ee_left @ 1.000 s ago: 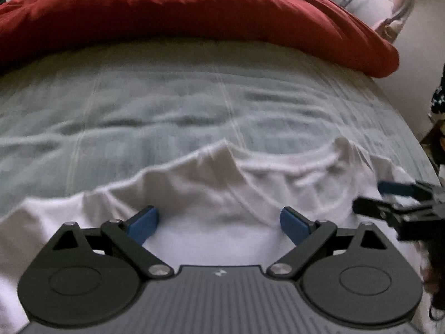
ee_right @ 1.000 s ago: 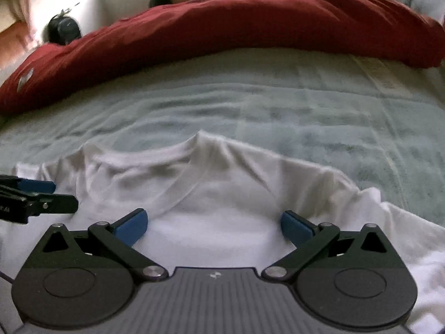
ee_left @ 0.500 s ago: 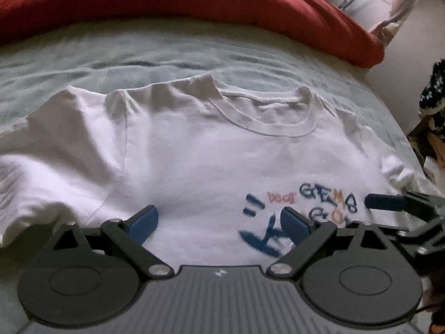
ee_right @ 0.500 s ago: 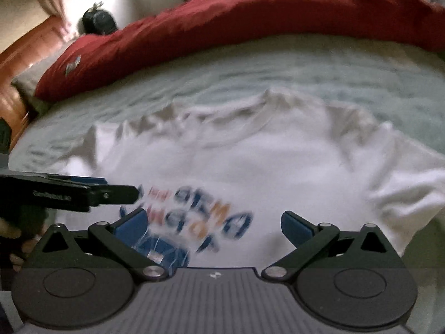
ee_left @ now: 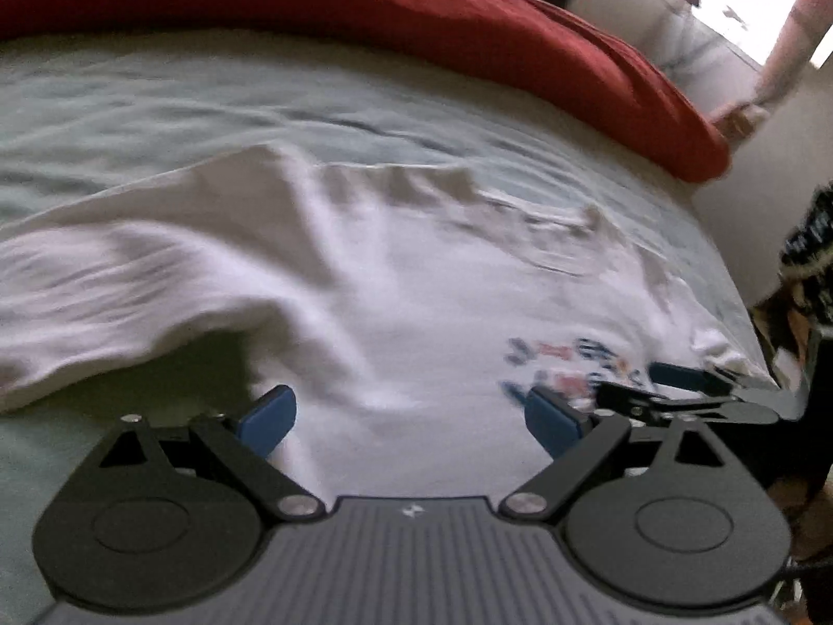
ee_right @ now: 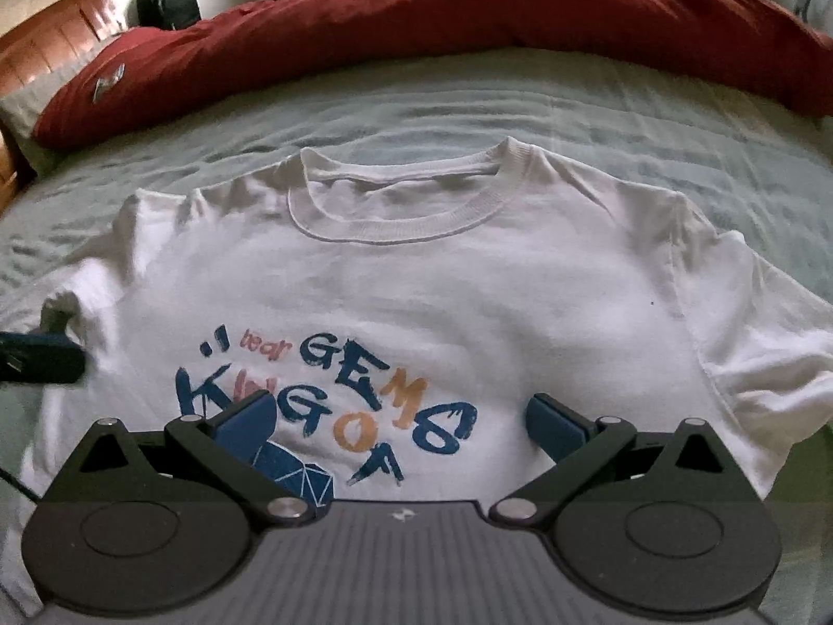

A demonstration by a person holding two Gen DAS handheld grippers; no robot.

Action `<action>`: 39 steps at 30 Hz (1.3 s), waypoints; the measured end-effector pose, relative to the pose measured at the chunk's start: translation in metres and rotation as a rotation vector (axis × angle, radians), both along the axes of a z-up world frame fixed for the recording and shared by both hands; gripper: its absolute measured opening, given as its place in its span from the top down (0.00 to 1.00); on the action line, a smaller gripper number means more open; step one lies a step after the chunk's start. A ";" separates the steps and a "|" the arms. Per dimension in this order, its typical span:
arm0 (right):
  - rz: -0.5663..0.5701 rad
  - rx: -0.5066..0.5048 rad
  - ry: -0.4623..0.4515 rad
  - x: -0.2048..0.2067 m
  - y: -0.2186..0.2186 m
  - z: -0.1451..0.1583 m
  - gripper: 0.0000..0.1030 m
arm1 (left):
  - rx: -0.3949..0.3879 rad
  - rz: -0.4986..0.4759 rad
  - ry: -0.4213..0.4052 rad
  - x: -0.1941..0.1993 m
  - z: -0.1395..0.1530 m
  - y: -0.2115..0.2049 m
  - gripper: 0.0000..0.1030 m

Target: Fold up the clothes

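A white T-shirt (ee_right: 468, 291) lies face up on the pale green bedsheet (ee_right: 520, 109), its printed lettering (ee_right: 333, 390) in blue, orange and pink readable from the near side. From the right gripper (ee_right: 401, 419) the shirt spreads ahead toward 12 o'clock: the jaws stand wide apart and empty, poised over the lower chest, the print between and just beyond the blue fingertips (ee_right: 552, 424). The ribbed collar (ee_right: 401, 198) sits at the far end, so the garment's long axis runs from the gripper away to 12 o'clock, neck pointing toward the red duvet (ee_right: 468, 21) bunched along the far edge of the bed. One sleeve reaches out to 3 o'clock, the other to 9 o'clock.

The left gripper (ee_left: 411, 419) is likewise spread wide, holding nothing, over the shirt's left side; that view is blurred. A raised fold of the shirt lifts off the sheet at its 10 o'clock, and the right gripper's arm shows at its 3 o'clock.
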State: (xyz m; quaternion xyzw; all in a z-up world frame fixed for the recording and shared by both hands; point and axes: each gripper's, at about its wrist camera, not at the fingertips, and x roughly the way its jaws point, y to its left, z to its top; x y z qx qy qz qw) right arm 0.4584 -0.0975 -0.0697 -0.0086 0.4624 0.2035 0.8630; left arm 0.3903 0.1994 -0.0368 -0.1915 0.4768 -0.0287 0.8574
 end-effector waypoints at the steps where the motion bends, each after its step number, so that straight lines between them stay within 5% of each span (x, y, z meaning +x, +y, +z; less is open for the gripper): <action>1: -0.001 -0.009 -0.003 -0.001 0.001 0.000 0.00 | 0.002 0.029 0.011 -0.006 0.000 0.011 0.09; 9: -0.034 -0.034 0.008 0.002 0.007 0.001 0.00 | 0.030 0.199 0.027 -0.030 0.005 0.073 0.10; 16: -0.050 -0.063 0.020 0.005 0.014 0.004 0.00 | 0.019 0.308 0.056 -0.048 -0.003 0.112 0.27; 31: -0.043 -0.064 0.018 0.009 0.035 0.012 0.00 | -0.002 0.506 0.102 -0.088 -0.016 0.176 0.27; 33: -0.037 -0.065 0.017 0.009 0.038 0.012 0.00 | -0.045 0.552 0.091 -0.098 -0.018 0.188 0.27; 39: -0.025 -0.069 0.025 0.010 0.046 0.013 0.00 | -0.336 0.841 -0.051 -0.149 -0.038 0.237 0.26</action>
